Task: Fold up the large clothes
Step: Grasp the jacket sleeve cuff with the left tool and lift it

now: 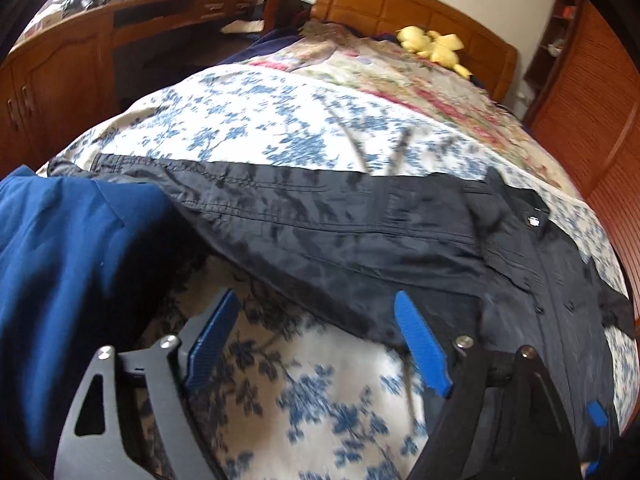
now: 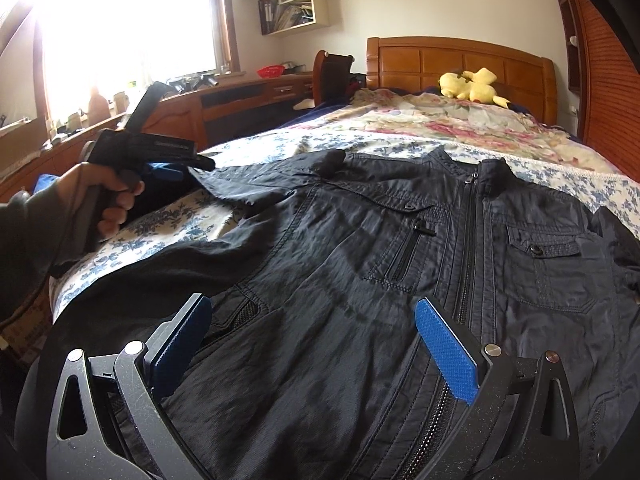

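Two close wrist views, both over the jacket (image 2: 360, 260) toward the headboard (image 1: 400, 4).

A bright window (image 2: 120, 20) floods the room's left side above a long wooden counter (image 2: 248, 96). White wall shelves (image 2: 298, 4) hang beside it. The bed (image 2: 420, 136) has a wooden headboard (image 2: 460, 60); a slatted wardrobe (image 2: 608, 80) stands right.

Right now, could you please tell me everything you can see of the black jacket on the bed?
The black jacket lies front up, spread across the bed's floral cover. It looks like thin, crinkled fabric with a stand collar, a closed centre zip, two buttoned flap chest pockets and a vertical zip pocket. One sleeve stretches out toward the left gripper, whose open jaws hang at its edge. The right gripper is open over the lower front.
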A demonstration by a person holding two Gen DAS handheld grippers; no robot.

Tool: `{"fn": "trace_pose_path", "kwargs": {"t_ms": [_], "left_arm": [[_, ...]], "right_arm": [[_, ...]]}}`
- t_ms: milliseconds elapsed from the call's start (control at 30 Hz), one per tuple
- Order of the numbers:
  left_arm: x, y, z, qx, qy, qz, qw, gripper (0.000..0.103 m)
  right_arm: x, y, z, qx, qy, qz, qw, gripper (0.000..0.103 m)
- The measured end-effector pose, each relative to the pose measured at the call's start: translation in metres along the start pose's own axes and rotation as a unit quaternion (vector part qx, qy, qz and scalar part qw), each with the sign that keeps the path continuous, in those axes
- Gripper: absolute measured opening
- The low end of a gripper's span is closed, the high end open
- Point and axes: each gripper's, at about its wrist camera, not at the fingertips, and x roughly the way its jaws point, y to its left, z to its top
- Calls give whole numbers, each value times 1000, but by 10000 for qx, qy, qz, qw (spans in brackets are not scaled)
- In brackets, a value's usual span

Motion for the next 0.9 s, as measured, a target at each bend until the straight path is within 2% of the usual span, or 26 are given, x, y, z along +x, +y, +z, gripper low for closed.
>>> {"fn": "trace_pose_path", "kwargs": {"t_ms": [133, 233, 300, 333, 400, 567, 733, 900], "left_arm": [[23, 13, 4, -263, 163, 76, 9995, 67], [26, 20, 5, -345, -60, 26, 9994, 59], [31, 23, 8, -375, -41, 15, 9993, 27], [31, 23, 9, -392, -42, -1, 9992, 22], [31, 19, 13, -370, -81, 9, 9993, 4], [14, -11, 20, 171, -316, 254, 9990, 0], [-22, -64, 22, 835, -510, 0, 9952, 0], [-59, -119, 8, 1519, -619, -400, 9856, 0]], "right_arm": [[-1, 0, 0, 11, -4, 5, 10000, 103], [-1, 0, 0, 13, -4, 4, 10000, 103], [-1, -1, 0, 21, -16, 12, 10000, 103], [-1, 0, 0, 23, -21, 14, 10000, 103], [-1, 0, 0, 28, -19, 16, 10000, 103], [-2, 1, 1, 25, -34, 19, 10000, 103], [-3, 2, 0, 37, -73, 24, 10000, 103], [-4, 2, 0, 42, -98, 23, 9999, 103]]}}
